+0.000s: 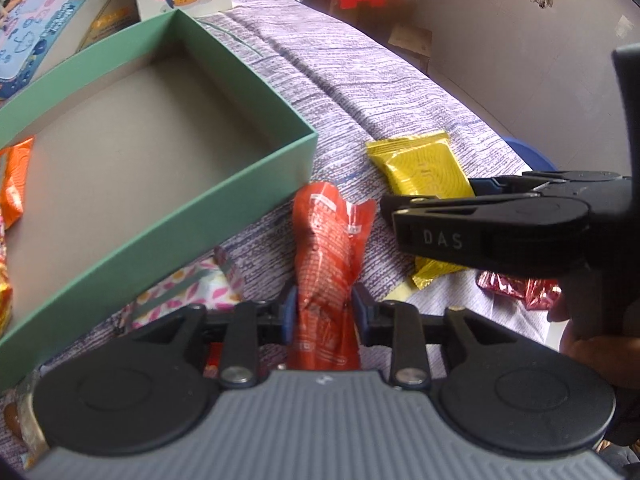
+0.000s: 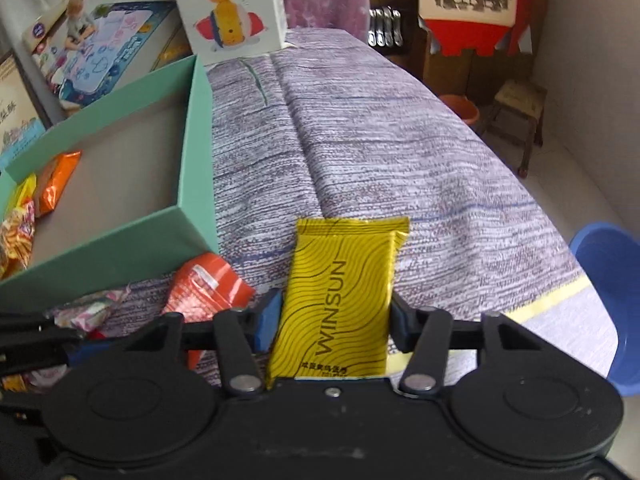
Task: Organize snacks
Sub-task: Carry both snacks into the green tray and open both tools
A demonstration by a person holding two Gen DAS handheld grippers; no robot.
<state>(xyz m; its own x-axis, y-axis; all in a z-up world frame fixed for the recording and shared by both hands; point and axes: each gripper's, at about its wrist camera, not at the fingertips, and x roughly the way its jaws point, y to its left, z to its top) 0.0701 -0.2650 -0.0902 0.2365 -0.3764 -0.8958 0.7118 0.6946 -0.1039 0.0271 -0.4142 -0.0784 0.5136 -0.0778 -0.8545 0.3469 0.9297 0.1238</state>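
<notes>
I have a red snack packet (image 1: 326, 264) pinched between the left gripper (image 1: 324, 308) jaws, which are closed narrowly on it, just beside the green box (image 1: 224, 200). My right gripper (image 2: 334, 320) jaws sit wider, clamped on the yellow packet (image 2: 344, 292) over the purple-clothed worktop (image 2: 400, 152). Both picks look done; next I judge each packet must travel over the box wall and drop beside the orange packet (image 2: 56, 180) inside.
</notes>
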